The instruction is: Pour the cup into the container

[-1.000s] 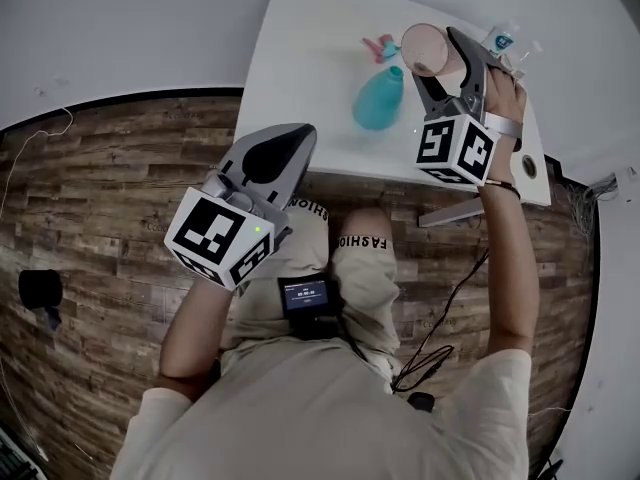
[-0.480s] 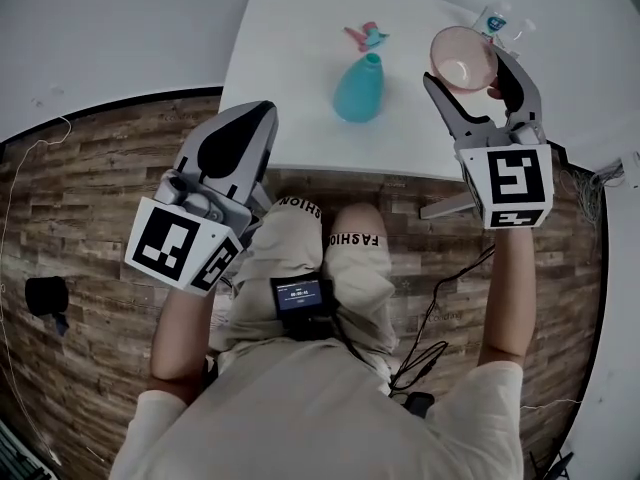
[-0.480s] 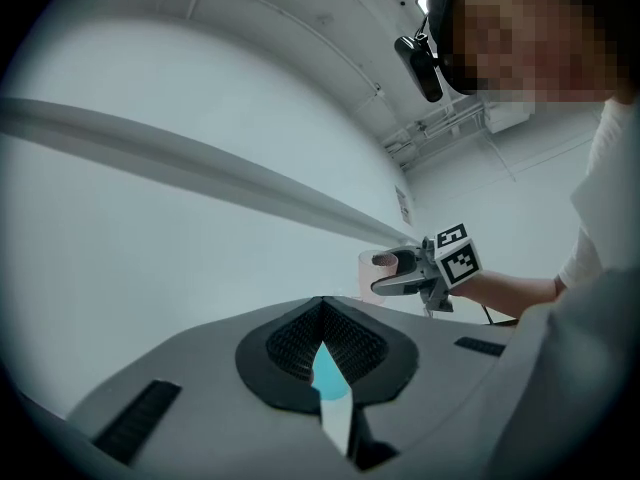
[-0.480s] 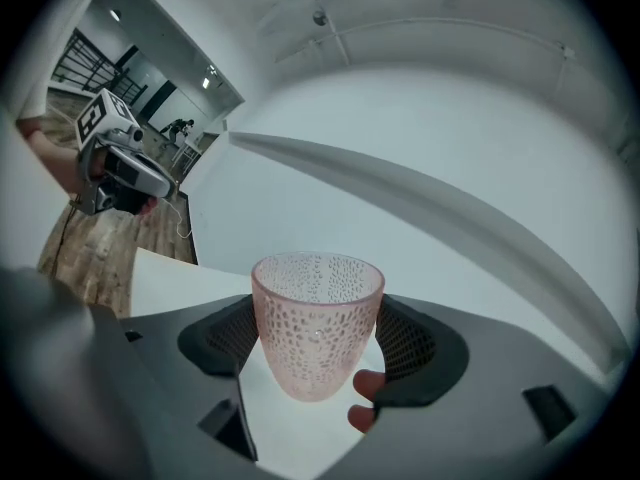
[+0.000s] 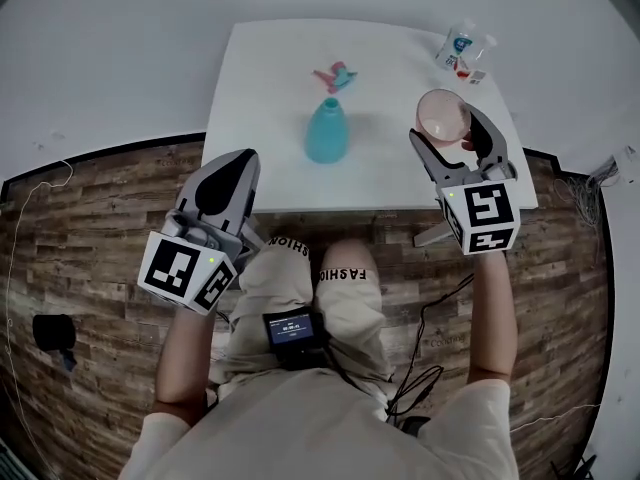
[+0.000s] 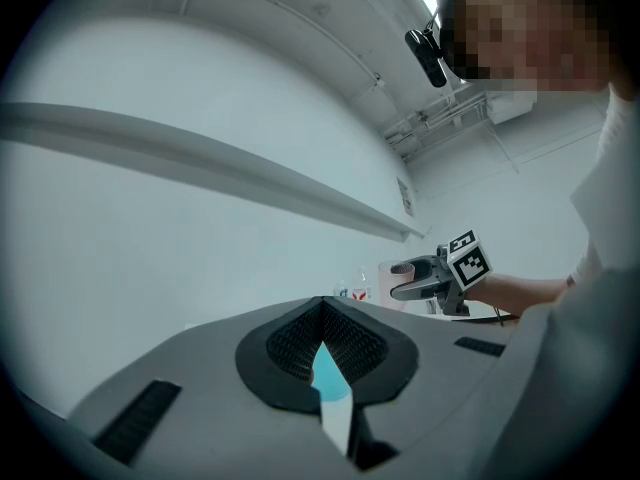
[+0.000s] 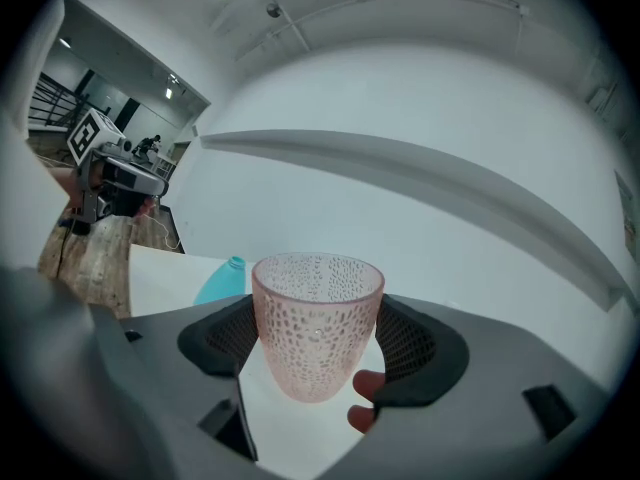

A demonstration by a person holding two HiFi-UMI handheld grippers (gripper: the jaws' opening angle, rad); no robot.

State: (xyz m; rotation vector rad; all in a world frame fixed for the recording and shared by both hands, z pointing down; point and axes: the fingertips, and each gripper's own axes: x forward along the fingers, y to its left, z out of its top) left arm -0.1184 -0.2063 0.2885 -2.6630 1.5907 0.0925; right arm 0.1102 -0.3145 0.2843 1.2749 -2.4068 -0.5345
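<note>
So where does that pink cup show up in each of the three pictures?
Head view: the pink cup is right of centre, over the right side of the white table, held by the right gripper.
Left gripper view: small, right of centre, in that distant gripper.
Right gripper view: dead centre, upright.
Shared landmark: the teal bottle, seen in all three.

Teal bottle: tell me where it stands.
In the head view the teal bottle stands upright near the middle of the white table, left of the pink cup held in the right gripper, with a small pink-and-teal piece just behind it.
</note>
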